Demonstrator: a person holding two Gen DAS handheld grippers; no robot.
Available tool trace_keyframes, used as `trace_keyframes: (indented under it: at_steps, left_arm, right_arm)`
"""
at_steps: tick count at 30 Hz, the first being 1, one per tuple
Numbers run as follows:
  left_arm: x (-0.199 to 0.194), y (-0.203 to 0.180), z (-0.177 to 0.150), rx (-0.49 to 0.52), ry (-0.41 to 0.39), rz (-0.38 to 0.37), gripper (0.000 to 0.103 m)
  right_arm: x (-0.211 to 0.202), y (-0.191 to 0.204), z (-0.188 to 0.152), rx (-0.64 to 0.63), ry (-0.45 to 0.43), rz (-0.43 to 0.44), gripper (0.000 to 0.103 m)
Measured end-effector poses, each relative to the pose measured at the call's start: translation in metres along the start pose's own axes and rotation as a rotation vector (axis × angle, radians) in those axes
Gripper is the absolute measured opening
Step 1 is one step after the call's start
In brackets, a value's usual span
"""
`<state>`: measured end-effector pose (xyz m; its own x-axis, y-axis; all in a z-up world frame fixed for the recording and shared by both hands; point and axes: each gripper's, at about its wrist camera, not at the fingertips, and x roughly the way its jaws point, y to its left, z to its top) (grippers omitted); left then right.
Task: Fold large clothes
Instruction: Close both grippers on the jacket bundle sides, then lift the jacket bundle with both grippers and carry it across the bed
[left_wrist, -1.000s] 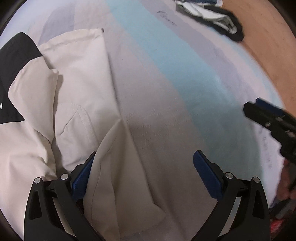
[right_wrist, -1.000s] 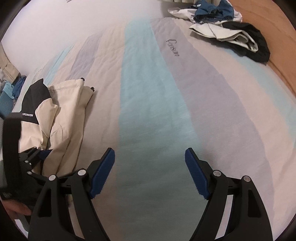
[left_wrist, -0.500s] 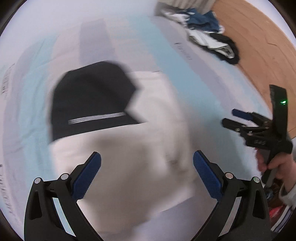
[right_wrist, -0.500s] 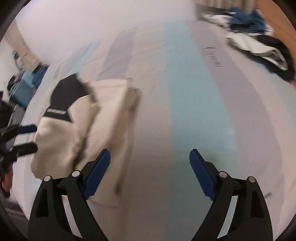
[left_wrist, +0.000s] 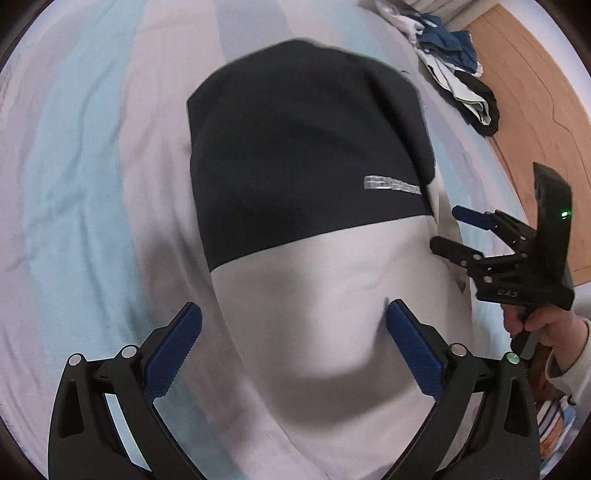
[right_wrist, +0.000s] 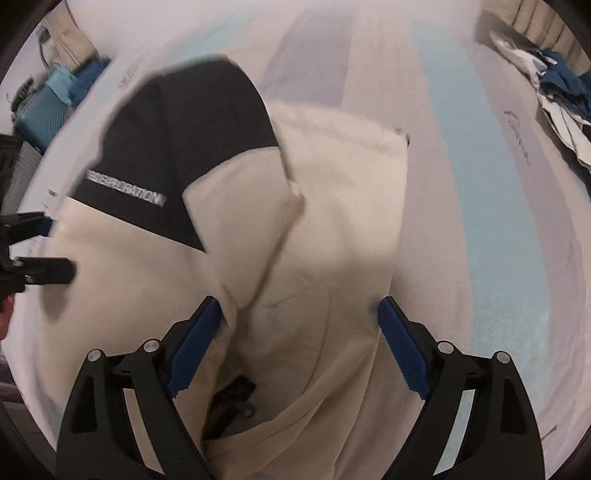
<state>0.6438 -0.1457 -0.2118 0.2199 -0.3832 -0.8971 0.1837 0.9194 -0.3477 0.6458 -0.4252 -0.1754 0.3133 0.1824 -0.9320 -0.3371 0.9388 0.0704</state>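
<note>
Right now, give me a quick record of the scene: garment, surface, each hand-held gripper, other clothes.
garment: cream and black jacket, partly folded, lying on the bed
surface: striped bedsheet
left hand-held gripper: open, over the jacket's cream part, holding nothing
right hand-held gripper: open, over the jacket, holding nothing
other clothes: pile of clothes at the far edge of the bed
floor: wooden floor beyond the bed

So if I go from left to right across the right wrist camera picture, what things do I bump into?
The left gripper poking in at the edge → the cream and black jacket → a bare stretch of the striped bed sheet → the pile of clothes at the far right.
</note>
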Motion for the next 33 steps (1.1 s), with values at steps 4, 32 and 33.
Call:
trace_keyframes:
  at_steps: [4, 32, 33]
  left_arm:
    - [0.009, 0.01, 0.001, -0.016, -0.012, -0.043, 0.098]
    - [0.033, 0.023, 0.0, -0.075, -0.063, -0.194, 0.094]
    - [0.032, 0.026, -0.003, -0.086, -0.073, -0.202, 0.092]
  right_arm:
    - [0.006, -0.006, -0.002, -0.003, 0.01, 0.011, 0.084]
    - [0.047, -0.046, -0.029, 0.254, 0.065, 0.348, 0.064]
    - [0.052, -0.046, -0.03, 0.262, 0.087, 0.354, 0.067]
